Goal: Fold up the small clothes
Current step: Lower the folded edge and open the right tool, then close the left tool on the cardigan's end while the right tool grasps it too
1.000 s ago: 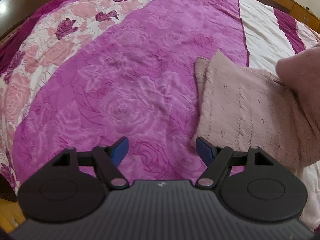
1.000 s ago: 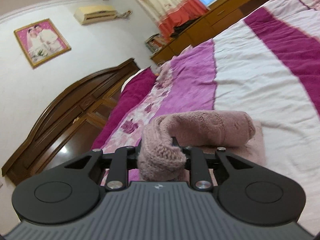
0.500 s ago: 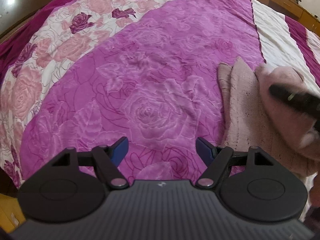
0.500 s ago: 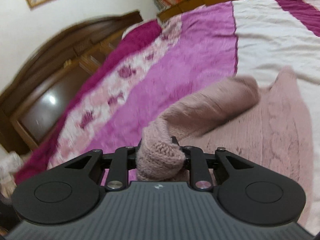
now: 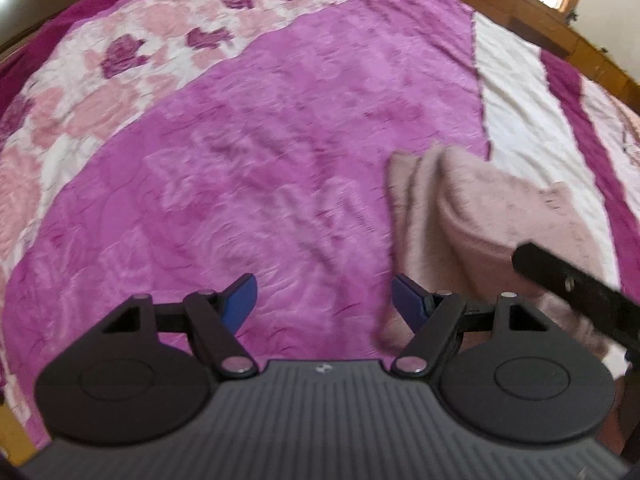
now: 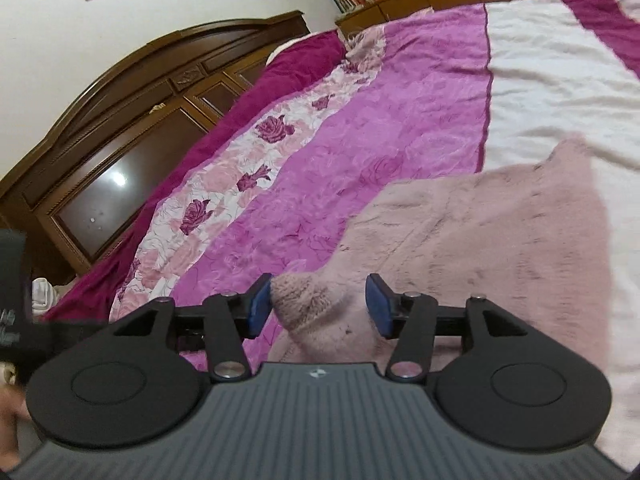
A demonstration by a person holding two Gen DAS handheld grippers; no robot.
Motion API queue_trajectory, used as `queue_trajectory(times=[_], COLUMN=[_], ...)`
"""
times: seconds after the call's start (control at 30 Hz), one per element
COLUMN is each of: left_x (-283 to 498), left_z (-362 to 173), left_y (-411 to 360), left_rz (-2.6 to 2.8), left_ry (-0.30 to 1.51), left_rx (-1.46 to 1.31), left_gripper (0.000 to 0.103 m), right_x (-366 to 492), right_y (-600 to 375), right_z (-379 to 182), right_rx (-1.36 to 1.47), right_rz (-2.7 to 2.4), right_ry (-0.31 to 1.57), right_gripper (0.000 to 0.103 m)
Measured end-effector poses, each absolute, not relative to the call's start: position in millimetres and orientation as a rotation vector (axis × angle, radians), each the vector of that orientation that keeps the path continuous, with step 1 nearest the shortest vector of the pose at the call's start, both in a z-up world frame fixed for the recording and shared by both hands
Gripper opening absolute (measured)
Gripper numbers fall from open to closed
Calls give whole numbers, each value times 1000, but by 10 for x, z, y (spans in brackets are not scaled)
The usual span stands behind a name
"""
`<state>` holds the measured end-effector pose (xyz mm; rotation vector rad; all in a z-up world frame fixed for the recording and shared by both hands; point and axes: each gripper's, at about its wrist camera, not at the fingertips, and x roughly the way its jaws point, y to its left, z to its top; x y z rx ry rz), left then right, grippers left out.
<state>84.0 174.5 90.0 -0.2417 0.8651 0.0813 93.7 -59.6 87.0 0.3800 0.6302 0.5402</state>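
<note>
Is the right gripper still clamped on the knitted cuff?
No: the right gripper has just been opening, and the cuff lies loose between the fingers.

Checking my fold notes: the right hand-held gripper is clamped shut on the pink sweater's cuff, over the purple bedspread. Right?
Not quite. The right wrist view shows the right hand-held gripper open: its jaws have just been opening, with the cuff loose between them. The sweater does lie on the bedspread.
</note>
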Motion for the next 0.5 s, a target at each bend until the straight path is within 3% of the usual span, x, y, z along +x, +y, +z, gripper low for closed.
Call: queue_trajectory(times=[0.27,0.5], left_x=[1079,1369], left_z=[1111,976], left_y=[1441,1217], left_rz=[-43,-119], left_ry=[817,838], left_rx=[-244,-241], left_gripper=[75,75], right_x=[658,630], right_y=[-1054,-1384], right_z=[1127,1082], right_rx=[369,353], right_rz=[473,329], right_ry=[570,573], right_gripper=[59,59])
